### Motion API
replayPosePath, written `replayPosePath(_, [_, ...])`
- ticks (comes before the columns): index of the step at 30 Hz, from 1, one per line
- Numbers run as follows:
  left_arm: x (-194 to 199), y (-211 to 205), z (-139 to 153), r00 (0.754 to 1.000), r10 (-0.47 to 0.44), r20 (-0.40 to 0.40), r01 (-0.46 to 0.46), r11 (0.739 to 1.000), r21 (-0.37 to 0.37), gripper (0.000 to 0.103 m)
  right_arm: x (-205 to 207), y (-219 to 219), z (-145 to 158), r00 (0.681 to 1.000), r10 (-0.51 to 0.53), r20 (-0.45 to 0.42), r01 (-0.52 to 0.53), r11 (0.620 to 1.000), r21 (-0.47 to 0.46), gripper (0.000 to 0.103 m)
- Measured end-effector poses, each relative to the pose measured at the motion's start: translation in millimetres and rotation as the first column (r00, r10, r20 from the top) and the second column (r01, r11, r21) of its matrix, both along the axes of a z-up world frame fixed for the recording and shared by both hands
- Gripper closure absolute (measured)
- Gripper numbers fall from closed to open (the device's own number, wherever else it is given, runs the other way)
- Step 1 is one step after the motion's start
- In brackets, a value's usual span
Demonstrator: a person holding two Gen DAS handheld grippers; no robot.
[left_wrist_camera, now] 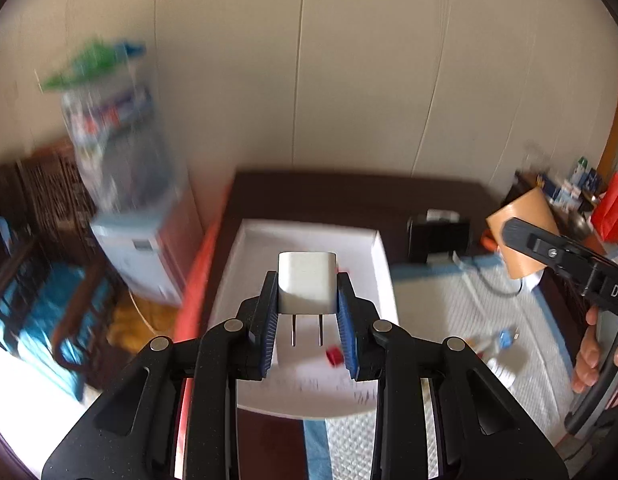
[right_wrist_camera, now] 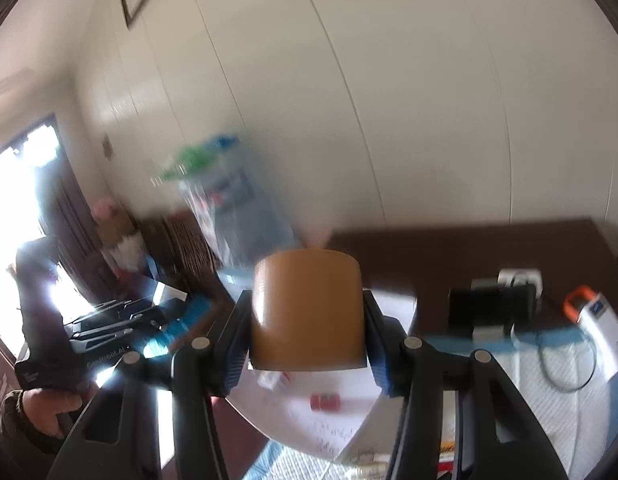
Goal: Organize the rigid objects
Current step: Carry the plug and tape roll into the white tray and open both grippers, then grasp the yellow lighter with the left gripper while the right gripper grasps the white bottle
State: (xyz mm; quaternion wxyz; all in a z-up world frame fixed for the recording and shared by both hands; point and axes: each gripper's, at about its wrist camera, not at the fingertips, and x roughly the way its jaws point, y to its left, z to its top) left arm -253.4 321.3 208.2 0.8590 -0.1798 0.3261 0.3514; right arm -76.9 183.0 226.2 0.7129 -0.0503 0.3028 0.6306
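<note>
My left gripper (left_wrist_camera: 307, 294) is shut on a white plug charger (left_wrist_camera: 307, 282), prongs pointing toward the camera, held above a white open box (left_wrist_camera: 383, 264). A small red piece (left_wrist_camera: 334, 356) lies in the box. My right gripper (right_wrist_camera: 307, 320) is shut on a brown tape roll (right_wrist_camera: 307, 314), held above the same white box (right_wrist_camera: 393, 312), where a red piece (right_wrist_camera: 325, 401) lies. The right gripper with the roll (left_wrist_camera: 523, 236) also shows at the right of the left wrist view. The left gripper (right_wrist_camera: 121, 320) shows at the left of the right wrist view.
A dark wooden table (left_wrist_camera: 349, 196) holds the box, a black device (left_wrist_camera: 439, 240) and a quilted white mat (left_wrist_camera: 489, 320) with small items (left_wrist_camera: 505, 338). A water dispenser (left_wrist_camera: 145, 256) stands left of the table. A white-orange device (right_wrist_camera: 599, 320) and cable lie at right.
</note>
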Motion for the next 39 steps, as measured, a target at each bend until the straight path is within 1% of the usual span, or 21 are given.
replayPosePath(2, [8, 9, -28, 1.000, -0.006, -0.020, 0.004, 0.997, -0.074, 0.077, 2, 16, -23, 1.000, 0.005, -0.025, -0.006, 0.998, -0.062, 0.052])
replayPosePath(3, [13, 15, -44, 0.999, -0.008, -0.034, 0.004, 0.993, -0.116, 0.077, 5, 25, -40, 0.999, -0.002, -0.039, -0.002, 0.994, -0.109, 0.052])
replayPosePath(5, [22, 23, -69, 0.998, -0.007, -0.058, -0.003, 0.985, -0.170, 0.077, 10, 41, -69, 0.998, -0.009, -0.069, -0.004, 0.982, -0.187, 0.052])
replayPosePath(7, [32, 31, -91, 0.996, -0.007, -0.084, -0.010, 0.980, -0.201, 0.077, 12, 50, -88, 0.995, -0.012, -0.101, -0.013, 0.971, -0.240, 0.052])
replayPosePath(10, [43, 40, -108, 0.995, -0.015, -0.100, -0.008, 0.973, -0.230, 0.077, 9, 66, -112, 0.995, 0.003, -0.104, -0.033, 0.956, -0.290, 0.052])
replayPosePath(15, [62, 52, -133, 0.990, -0.040, -0.135, 0.004, 0.966, -0.258, 0.077, 7, 93, -134, 0.994, 0.019, -0.106, -0.054, 0.939, -0.340, 0.052])
replayPosePath(19, [61, 67, -148, 0.988, 0.001, -0.152, -0.044, 0.960, -0.276, 0.076, 8, 108, -151, 0.994, 0.006, -0.105, -0.045, 0.929, -0.368, 0.052])
replayPosePath(20, [59, 70, -149, 0.989, 0.017, -0.145, -0.055, 0.962, -0.267, 0.074, 8, 108, -151, 0.995, 0.006, -0.098, -0.042, 0.928, -0.370, 0.052])
replayPosePath(21, [57, 73, -147, 0.990, 0.034, -0.134, -0.068, 0.964, -0.257, 0.069, 8, 108, -151, 0.997, 0.005, -0.083, -0.035, 0.931, -0.363, 0.052])
replayPosePath(22, [54, 74, -145, 0.991, 0.051, -0.122, -0.080, 0.964, -0.252, 0.043, 8, 107, -151, 0.997, 0.007, -0.075, -0.033, 0.933, -0.357, 0.050])
replayPosePath(23, [48, 76, -142, 0.989, 0.089, -0.117, -0.114, 0.966, -0.231, 0.024, 9, 106, -151, 0.998, 0.004, -0.065, -0.027, 0.936, -0.351, 0.036])
replayPosePath(24, [41, 78, -138, 0.987, 0.125, -0.101, -0.144, 0.968, -0.208, 0.016, 11, 103, -149, 0.998, -0.013, -0.055, -0.006, 0.941, -0.337, 0.024])
replayPosePath(25, [33, 79, -133, 0.987, 0.148, -0.067, -0.158, 0.967, -0.200, 0.001, 13, 98, -146, 0.998, -0.027, -0.054, 0.009, 0.948, -0.318, 0.018])
replayPosePath(26, [27, 80, -130, 0.985, 0.164, -0.049, -0.170, 0.965, -0.197, 0.000, 16, 94, -145, 0.998, -0.034, -0.056, 0.016, 0.953, -0.303, 0.011])
replayPosePath(27, [21, 79, -125, 0.983, 0.180, -0.039, -0.184, 0.964, -0.191, 0.000, 18, 87, -139, 0.997, -0.047, -0.059, 0.028, 0.959, -0.281, 0.008])
replayPosePath(29, [10, 72, -112, 0.981, 0.192, -0.010, -0.191, 0.968, -0.165, 0.000, 20, 75, -128, 0.996, -0.071, -0.052, 0.056, 0.969, -0.243, 0.008])
replayPosePath(31, [2, 60, -99, 0.984, 0.179, 0.022, -0.175, 0.976, -0.133, 0.000, 24, 55, -111, 0.993, -0.106, -0.045, 0.095, 0.977, -0.193, 0.007])
replayPosePath(32, [0, 51, -92, 0.986, 0.160, 0.040, -0.155, 0.981, -0.116, 0.000, 27, 43, -101, 0.990, -0.129, -0.050, 0.119, 0.979, -0.167, 0.000])
replayPosePath(35, [1, 26, -75, 0.995, 0.084, 0.062, -0.078, 0.994, -0.082, 0.000, 42, 5, -75, 0.976, -0.204, -0.073, 0.198, 0.977, -0.083, 0.000])
replayPosePath(37, [7, 8, -69, 0.997, 0.018, 0.077, -0.013, 0.998, -0.061, 0.000, 55, -20, -58, 0.958, -0.276, -0.073, 0.274, 0.961, -0.034, 0.000])
replayPosePath(39, [18, -16, -70, 0.996, -0.065, 0.067, 0.068, 0.997, -0.042, 0.000, 70, -57, -44, 0.933, -0.352, -0.078, 0.355, 0.935, 0.017, 0.000])
